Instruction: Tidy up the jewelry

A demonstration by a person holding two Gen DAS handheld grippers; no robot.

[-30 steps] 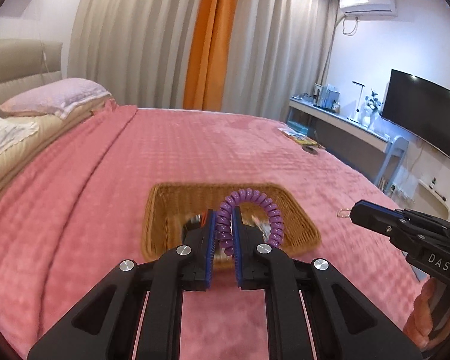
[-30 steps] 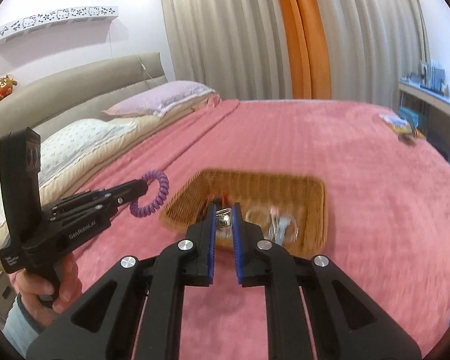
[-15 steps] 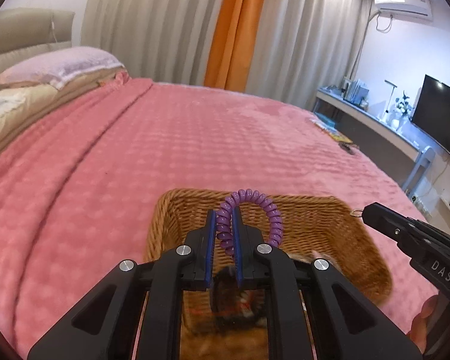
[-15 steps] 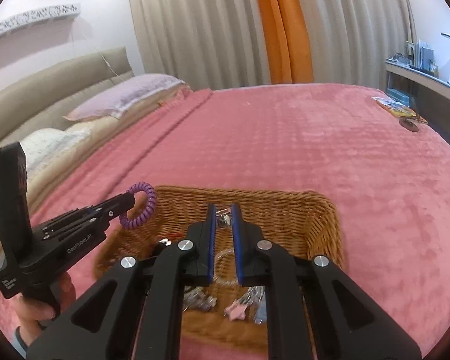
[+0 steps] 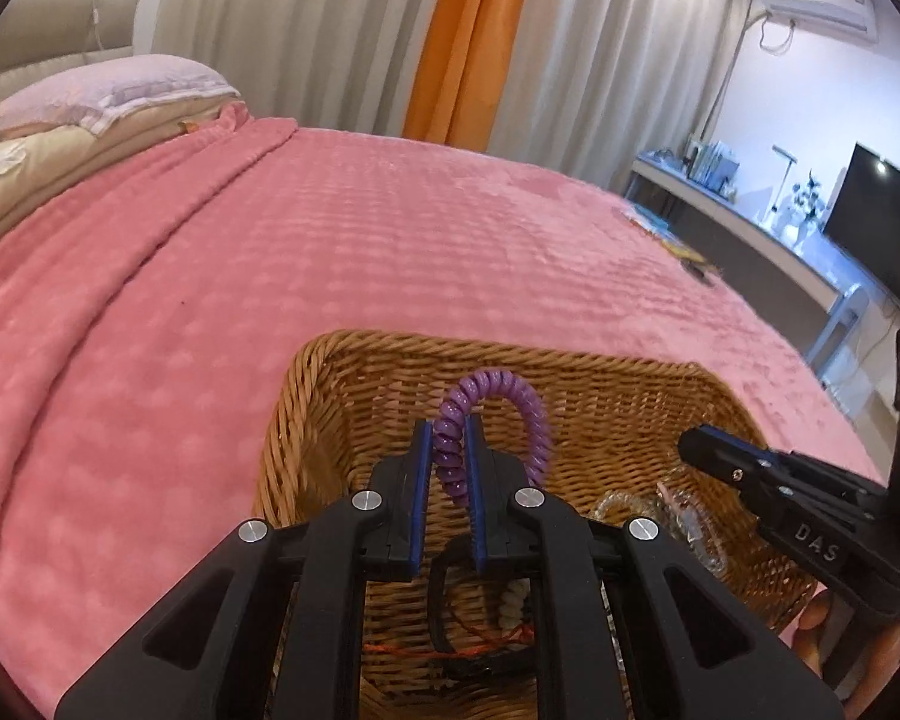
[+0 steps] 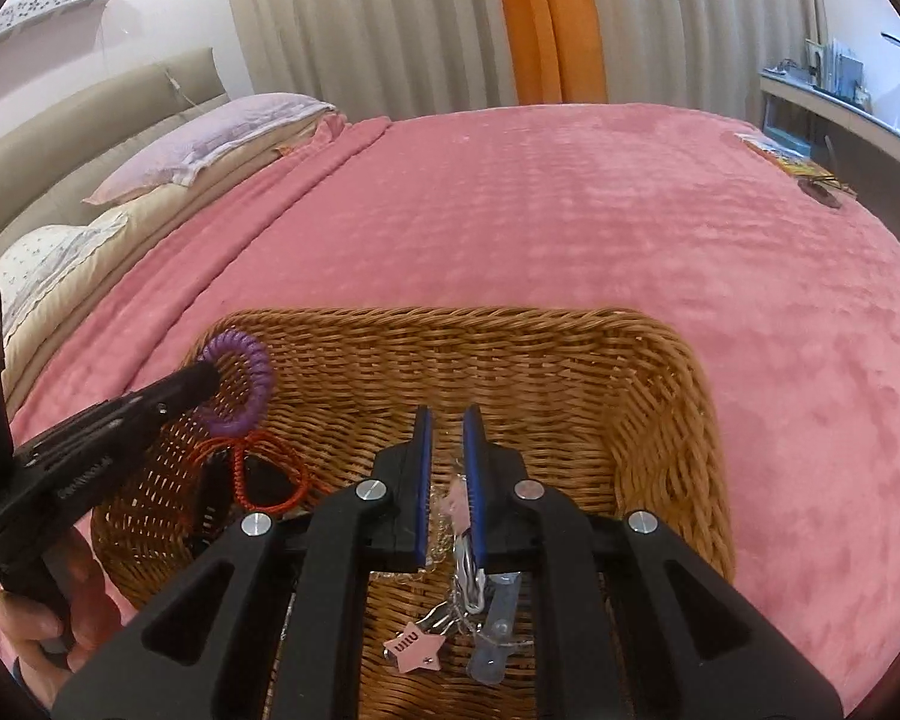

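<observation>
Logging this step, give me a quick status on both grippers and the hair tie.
Left hand-held gripper shut on purple spiral hair tie, over woven wicker basket. Right hand-held gripper open, empty. Nothing blocking.

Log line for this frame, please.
left gripper: shut on purple coil bracelet | position: over wicker basket | right gripper: holding nothing, over basket

L claw [image 6: 210, 381] w/ purple coil [image 6: 240, 384] over basket [image 6: 660, 360]
</observation>
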